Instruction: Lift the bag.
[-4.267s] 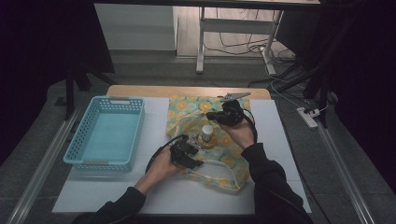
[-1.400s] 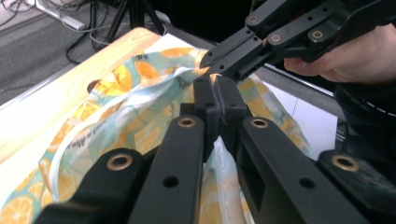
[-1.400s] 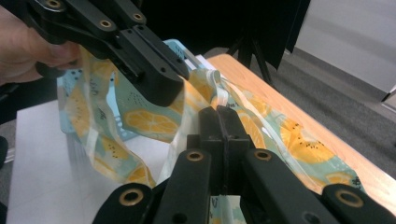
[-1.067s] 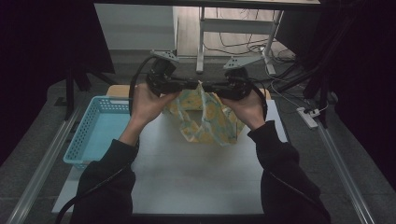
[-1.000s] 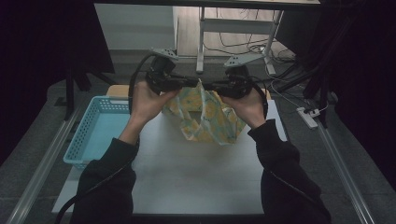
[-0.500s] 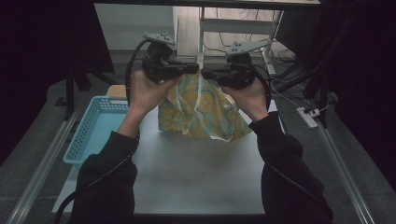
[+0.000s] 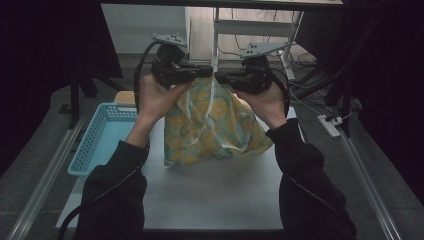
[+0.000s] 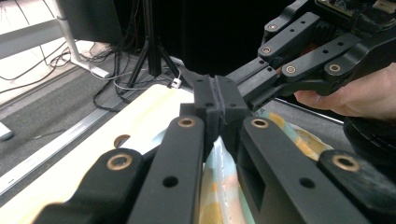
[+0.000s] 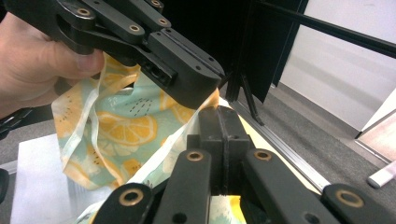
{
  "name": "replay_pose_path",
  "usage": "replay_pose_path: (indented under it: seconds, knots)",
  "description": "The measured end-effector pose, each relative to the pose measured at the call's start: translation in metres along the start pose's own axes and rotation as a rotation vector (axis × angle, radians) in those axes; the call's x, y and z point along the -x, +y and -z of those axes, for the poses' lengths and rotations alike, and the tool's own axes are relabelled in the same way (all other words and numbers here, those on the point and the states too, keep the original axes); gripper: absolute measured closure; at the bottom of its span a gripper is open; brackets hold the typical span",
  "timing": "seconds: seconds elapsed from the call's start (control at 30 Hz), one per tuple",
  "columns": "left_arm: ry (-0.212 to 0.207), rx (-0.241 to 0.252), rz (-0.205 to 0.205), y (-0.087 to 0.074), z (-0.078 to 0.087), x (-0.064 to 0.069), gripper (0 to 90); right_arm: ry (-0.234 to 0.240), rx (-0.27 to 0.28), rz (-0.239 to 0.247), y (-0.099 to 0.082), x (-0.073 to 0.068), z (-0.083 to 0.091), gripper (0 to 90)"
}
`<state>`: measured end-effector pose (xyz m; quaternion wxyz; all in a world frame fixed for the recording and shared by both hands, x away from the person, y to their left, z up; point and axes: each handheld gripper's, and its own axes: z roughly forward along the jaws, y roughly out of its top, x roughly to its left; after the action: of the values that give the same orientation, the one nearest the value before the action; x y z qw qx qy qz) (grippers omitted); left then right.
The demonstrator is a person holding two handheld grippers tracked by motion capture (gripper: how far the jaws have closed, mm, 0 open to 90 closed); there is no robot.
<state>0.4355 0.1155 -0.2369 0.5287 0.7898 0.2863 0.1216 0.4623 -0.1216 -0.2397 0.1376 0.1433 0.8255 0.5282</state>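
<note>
Now, bag: we hold the bag (image 7: 215, 125) in the air over the table (image 7: 210, 195), its bottom sagging low, near the surface; whether it touches we cannot tell.
Left gripper: our left gripper (image 7: 202, 71) is clamped on the bag's top edge, at 11 o'clock from the bag's middle; in the left gripper view the jaws press together on the fabric (image 8: 217, 100).
Right gripper: our right gripper (image 7: 225, 78) is likewise closed on the bag's top, at 1 o'clock, its tip almost meeting the left one.
Basket: a blue basket (image 7: 102, 145) sits at 9 o'clock from the bag, just beside it.
Risk, slip: we judge both pinches are thin, on edge or drawstring; a jerk could pull the fabric free and drop the bag.
Risk, spill: if the mouth gapes between the tips, anything inside could tip out.
Risk, collision: the tips sit so close that pulling inward could knock them together.
</note>
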Motion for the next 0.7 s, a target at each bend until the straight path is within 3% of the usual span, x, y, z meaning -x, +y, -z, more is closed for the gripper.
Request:
replay_pose_path:
  seconds: [0.27, 0.7]
  knots:
    - [0.010, -0.012, -0.014, -0.007, -0.007, -0.002, 86.8, -0.017, -0.014, -0.017, -0.007, 0.005, -0.003, 88.8]
    - [0.024, -0.018, -0.018, -0.023, -0.009, -0.008, 64.5, -0.017, -0.026, -0.051, -0.021, 0.009, -0.007, 75.4]
